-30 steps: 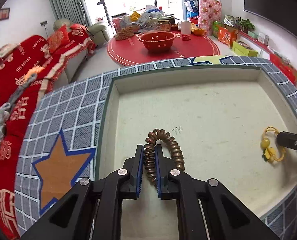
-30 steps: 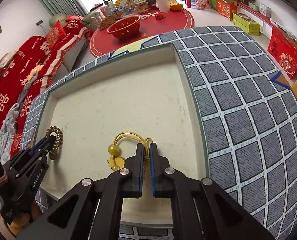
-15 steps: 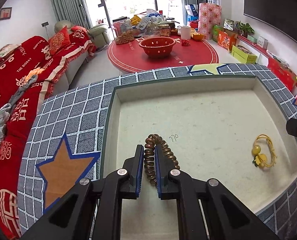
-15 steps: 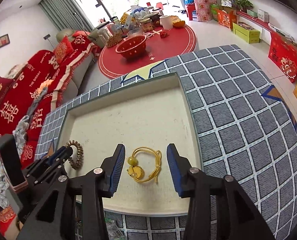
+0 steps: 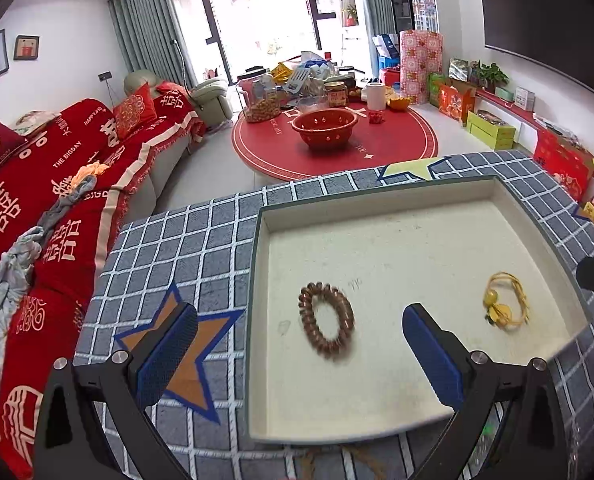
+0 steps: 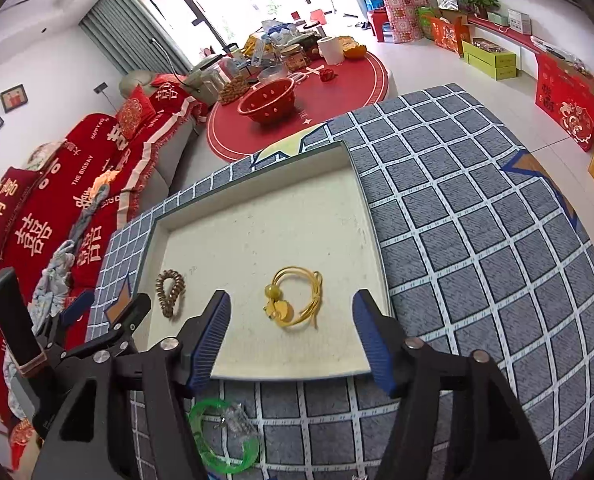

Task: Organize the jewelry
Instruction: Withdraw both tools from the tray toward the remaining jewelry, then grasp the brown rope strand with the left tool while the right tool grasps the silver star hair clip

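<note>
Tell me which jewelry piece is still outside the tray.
The green bangle: it lies on the checked cloth in front of the tray. The brown coil band and yellow bead band lie inside it.

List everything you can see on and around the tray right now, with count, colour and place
tray: one, cream inside with dark green rim, on the checked cloth
spiral bracelet: one, brown, lying in the tray's left part
cord bracelet: one, yellow with beads, lying in the tray's right part
bangle: one, green, on the cloth in front of the tray
cloth: one, grey-blue checked with star patches, under the tray
colander: one, red, on the round red table behind
left gripper: open, above the tray
right gripper: open, above the tray
</note>
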